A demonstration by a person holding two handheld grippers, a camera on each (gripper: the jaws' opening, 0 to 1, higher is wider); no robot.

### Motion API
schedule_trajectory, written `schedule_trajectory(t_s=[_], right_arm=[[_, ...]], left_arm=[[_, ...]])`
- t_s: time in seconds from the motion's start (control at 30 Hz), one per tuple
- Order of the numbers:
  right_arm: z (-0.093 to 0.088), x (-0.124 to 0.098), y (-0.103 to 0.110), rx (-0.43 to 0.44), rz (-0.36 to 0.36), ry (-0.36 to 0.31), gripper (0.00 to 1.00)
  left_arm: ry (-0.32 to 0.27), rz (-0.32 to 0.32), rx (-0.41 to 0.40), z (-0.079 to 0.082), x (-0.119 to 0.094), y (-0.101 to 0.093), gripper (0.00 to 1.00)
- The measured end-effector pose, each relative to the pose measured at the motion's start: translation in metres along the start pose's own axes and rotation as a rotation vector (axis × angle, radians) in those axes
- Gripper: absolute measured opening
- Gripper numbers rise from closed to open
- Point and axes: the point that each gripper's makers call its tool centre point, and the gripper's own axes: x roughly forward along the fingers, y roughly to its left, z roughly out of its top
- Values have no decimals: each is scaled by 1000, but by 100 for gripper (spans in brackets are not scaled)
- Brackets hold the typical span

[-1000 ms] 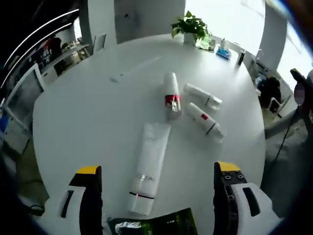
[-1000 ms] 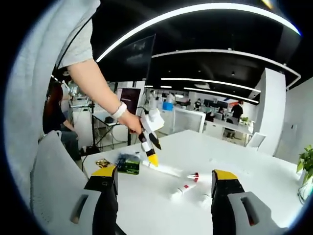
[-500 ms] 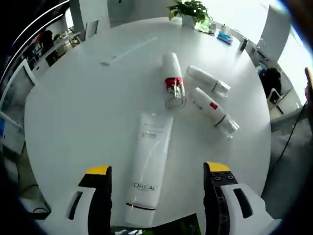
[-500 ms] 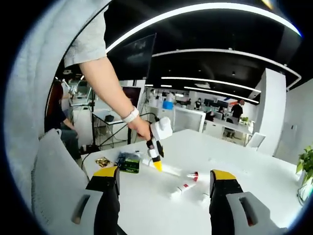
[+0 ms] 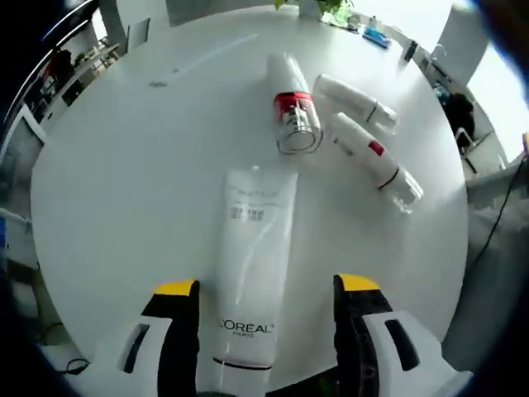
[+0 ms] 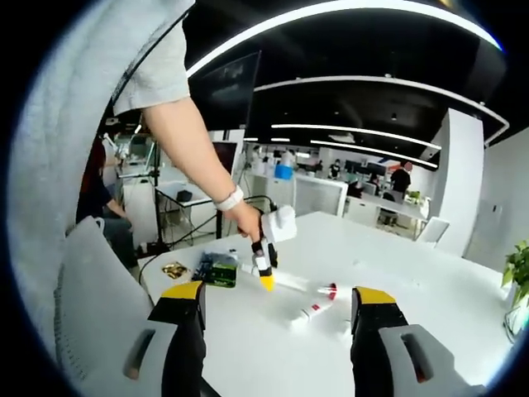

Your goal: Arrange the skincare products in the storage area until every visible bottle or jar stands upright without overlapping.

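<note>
Left gripper view: left claw (image 5: 263,289) hangs over the white round desk (image 5: 124,182), jaws spread wide, straddling the cap end of a long white tube (image 5: 252,269) that lies flat at lower centre of the frame. Nothing grasped.

Upper centre: red-banded bottle (image 5: 291,112) on its side, clear cap toward the tube. Just right of it, two slim white bottles, one with a dark ring (image 5: 355,101) and one with a red mark (image 5: 374,160), both lying down, close but apart. None upright yet.

Right gripper view: right claw (image 6: 269,331) released, empty, held well back from the products. The left claw (image 6: 264,263) in the person's hand (image 6: 246,219) shows at centre, tip down toward the tube. A green packet (image 6: 216,271) lies near the desk edge, left of centre.

Handling judgement: tube looks light, soft-walled and glossy; squeezing mid-body would dent it or let it slip. Better hold at the stiff cap end, then tip it up onto the flat cap. The bottles look rigid, smooth, prone to roll; take hold across the body near the middle
</note>
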Motion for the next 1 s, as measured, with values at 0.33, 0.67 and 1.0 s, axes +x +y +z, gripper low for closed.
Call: schedule_trajectory(t_s=[0.33,0.67,1.0], right_arm=[[-3,1,0,-4,-3,17,68],[-7,2,2,-11,10,35,66],[-10,2,3,-17,13,52,64]], left_arm=[[13,40,51,-1,1,5,51],[13,42,75,-1,1,-3,30],[19,49,72,-1,2,0,27]])
